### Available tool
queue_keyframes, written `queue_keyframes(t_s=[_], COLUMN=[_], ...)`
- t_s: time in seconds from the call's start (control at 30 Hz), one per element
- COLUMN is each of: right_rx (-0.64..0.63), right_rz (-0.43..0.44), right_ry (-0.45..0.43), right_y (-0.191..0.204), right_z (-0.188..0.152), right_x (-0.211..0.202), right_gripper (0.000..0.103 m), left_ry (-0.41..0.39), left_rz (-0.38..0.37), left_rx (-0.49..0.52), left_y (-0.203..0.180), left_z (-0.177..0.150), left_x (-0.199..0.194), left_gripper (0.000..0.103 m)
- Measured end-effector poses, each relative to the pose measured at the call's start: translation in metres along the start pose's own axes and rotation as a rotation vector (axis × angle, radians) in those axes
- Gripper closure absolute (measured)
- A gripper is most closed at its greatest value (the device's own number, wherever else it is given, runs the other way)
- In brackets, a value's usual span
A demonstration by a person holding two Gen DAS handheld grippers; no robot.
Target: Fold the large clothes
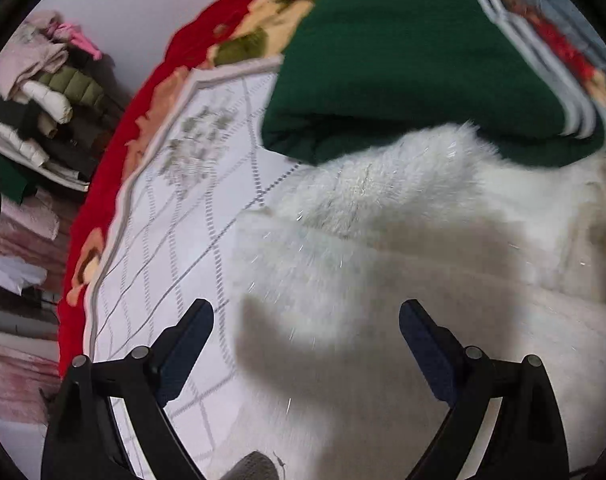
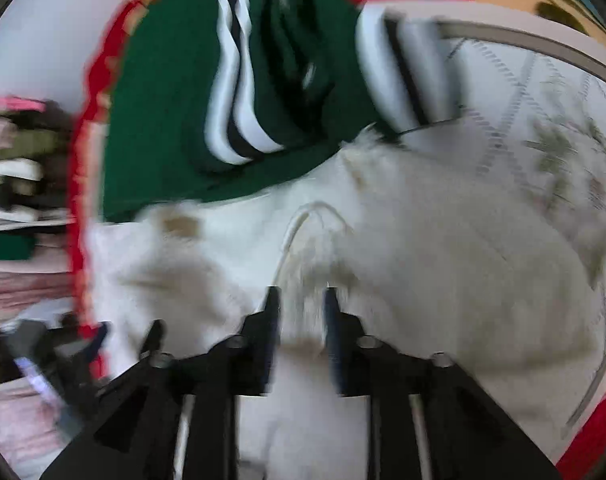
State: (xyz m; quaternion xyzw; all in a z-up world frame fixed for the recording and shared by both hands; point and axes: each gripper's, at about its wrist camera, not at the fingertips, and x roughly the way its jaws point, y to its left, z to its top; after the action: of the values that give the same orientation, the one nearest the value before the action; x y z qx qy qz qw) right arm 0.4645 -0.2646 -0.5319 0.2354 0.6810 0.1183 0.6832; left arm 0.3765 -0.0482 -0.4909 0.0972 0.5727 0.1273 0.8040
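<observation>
White fluffy garment [image 1: 403,208]; dark green garment [image 1: 403,60] with white stripes [image 2: 239,92]; white quilt [image 1: 191,208] with grey dotted lattice; red floral blanket [image 1: 115,152]; black hand-held grippers.

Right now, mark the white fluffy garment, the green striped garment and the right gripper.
white fluffy garment [image 1: 383,208], left wrist view, on its furry upper part
green striped garment [image 1: 403,60], left wrist view, on its plain green panel
right gripper [image 2: 301,300], right wrist view, midway between fingertips

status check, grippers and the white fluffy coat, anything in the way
Left gripper open, above the white coat. Right gripper nearly closed on coat fabric. Green striped garment lies against the coat's far edge.
</observation>
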Motion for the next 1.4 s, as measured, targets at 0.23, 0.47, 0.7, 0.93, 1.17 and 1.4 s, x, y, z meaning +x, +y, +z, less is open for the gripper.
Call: queue_keyframes(t_s=[0.23,0.47,0.7,0.93,1.17,1.4], right_rx=[0.012,-0.044,-0.049,-0.003,-0.118,-0.032], right_rz=[-0.173,-0.412,-0.531,-0.47,0.078,0.434], right_ry=[-0.123,0.125,0.07,0.119,-0.028,0.14], right_y=[-0.078,-0.131,-0.141,-0.173,-0.178,-0.23], right_z=[-0.083,-0.169,-0.156,-0.151,-0.165,-0.18], right_x=[-0.126,-0.079,-0.024,-0.024,-0.104,-0.144], right_gripper=[0.027,0.028,0.088,0.079,0.04,0.039], left_ry=[0.035,0.125,0.127,0.146,0.093,0.092], left_rz=[-0.106,-0.164,-0.102,-0.02,0.128,0.159], left_rx=[-0.007,0.102,0.159,0.108,-0.039,-0.019], left_y=[-0.009,-0.07,-0.092,-0.096,-0.1,-0.161], left_z=[-0.074,-0.147,-0.17,-0.165,-0.173,-0.215], left_x=[-0.061,-0.045,-0.014,-0.026,-0.111,-0.184], left_gripper=[0.008,0.008,0.0,0.0,0.0,0.0])
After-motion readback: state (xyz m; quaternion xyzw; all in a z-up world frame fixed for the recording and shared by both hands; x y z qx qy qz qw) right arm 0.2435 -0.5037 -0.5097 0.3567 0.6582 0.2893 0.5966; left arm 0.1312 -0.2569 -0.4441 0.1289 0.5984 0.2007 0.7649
